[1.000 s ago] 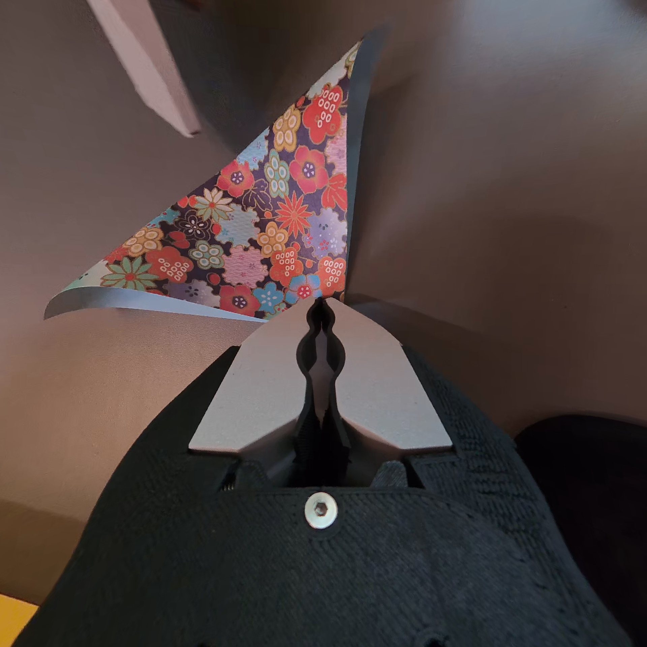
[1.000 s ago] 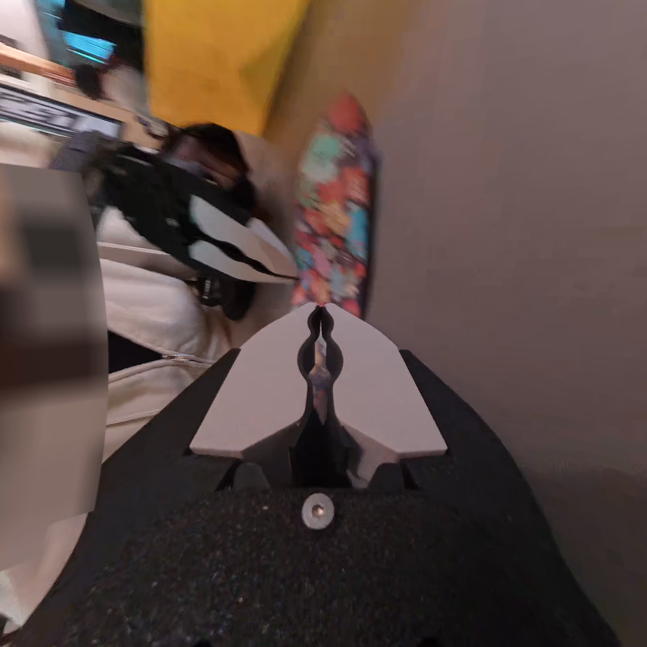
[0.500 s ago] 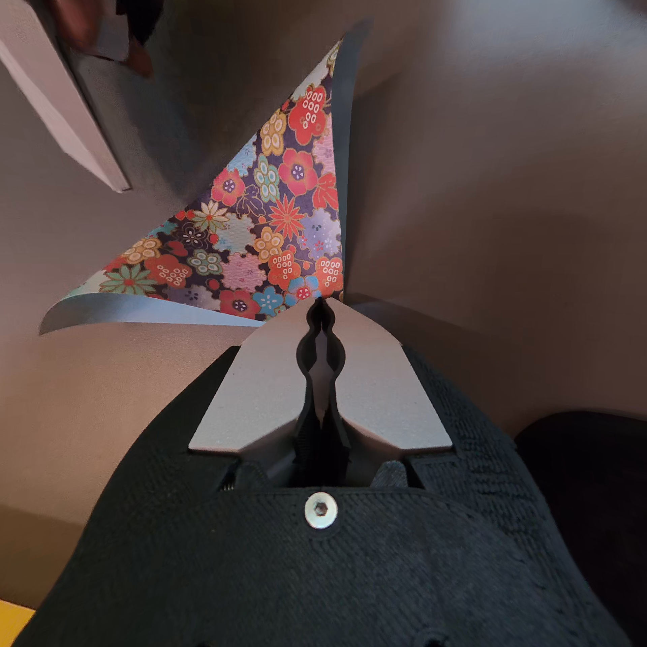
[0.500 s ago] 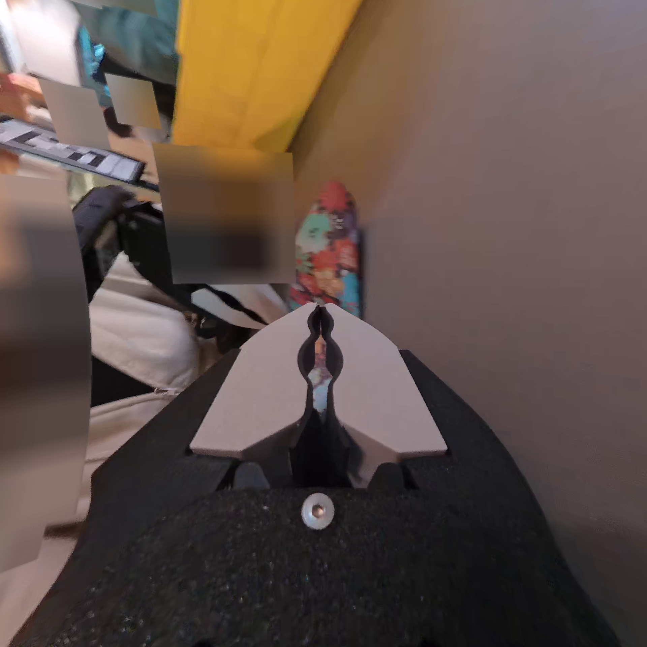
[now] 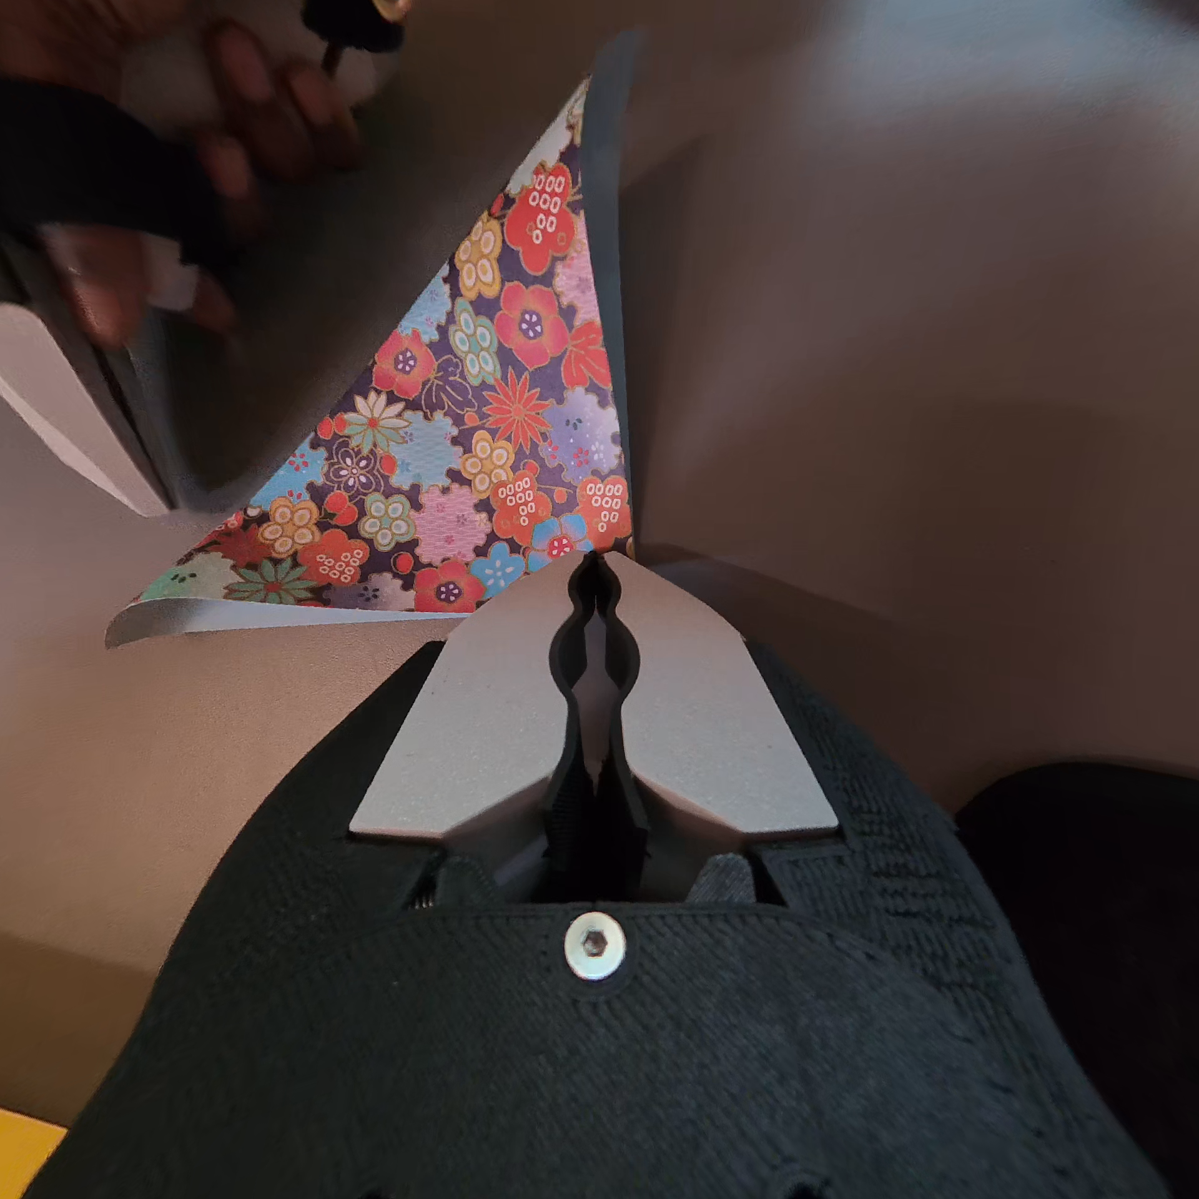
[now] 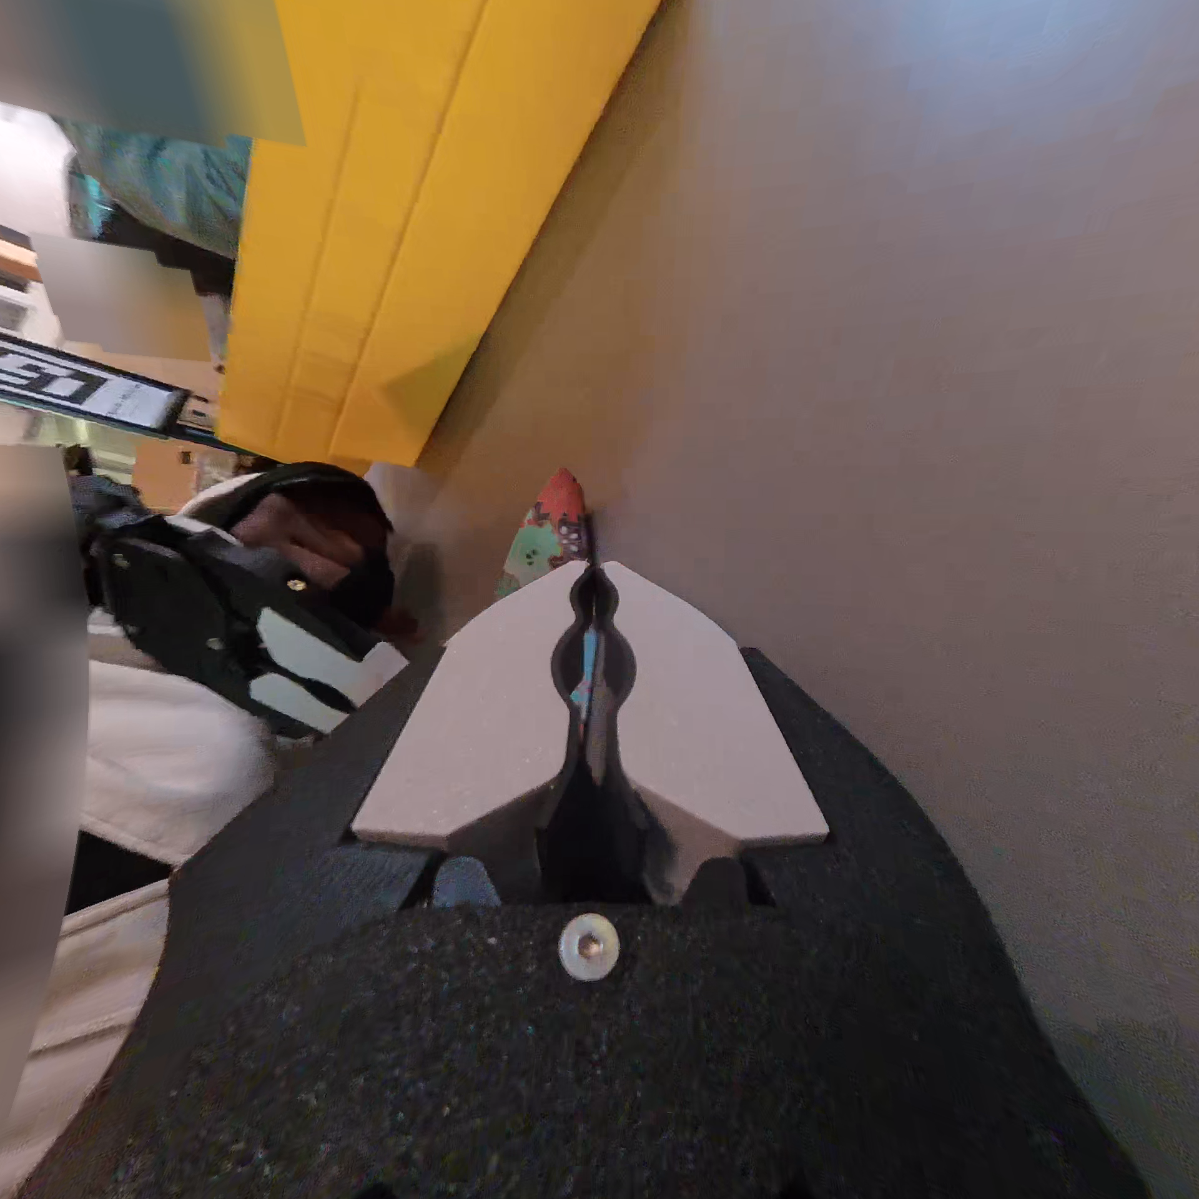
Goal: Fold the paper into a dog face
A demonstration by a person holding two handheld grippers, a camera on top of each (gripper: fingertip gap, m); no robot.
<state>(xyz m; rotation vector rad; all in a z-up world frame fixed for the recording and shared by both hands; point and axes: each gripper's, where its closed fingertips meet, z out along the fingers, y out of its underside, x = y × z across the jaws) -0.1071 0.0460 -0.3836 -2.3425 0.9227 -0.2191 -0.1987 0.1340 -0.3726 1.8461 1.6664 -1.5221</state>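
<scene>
The paper [image 5: 493, 415] is a thin floral-printed sheet with a plain pale back, already folded to a triangle and held up off the grey worktop [image 5: 908, 389] rather than lying flat on it. The left tool [image 5: 595, 558] is seen pinched shut right on the paper's lower corner, and the right tool [image 6: 592, 566] looks closed on it too, since a sliver of the print can be seen running down between its jaws. In the right wrist view the sheet is viewed almost edge-on, so how much of it is caught there can't be told. Handling-wise it's judged to be very light, floppy and easy to crease or tear; the free corner on the left is already curled over. Corners and folded edges are probably the best places to be gripped, with a gentle pinch, and any tugging between the two tools should be avoided. A yellow sheet [image 6: 389, 227] is seen at the worktop's far edge
</scene>
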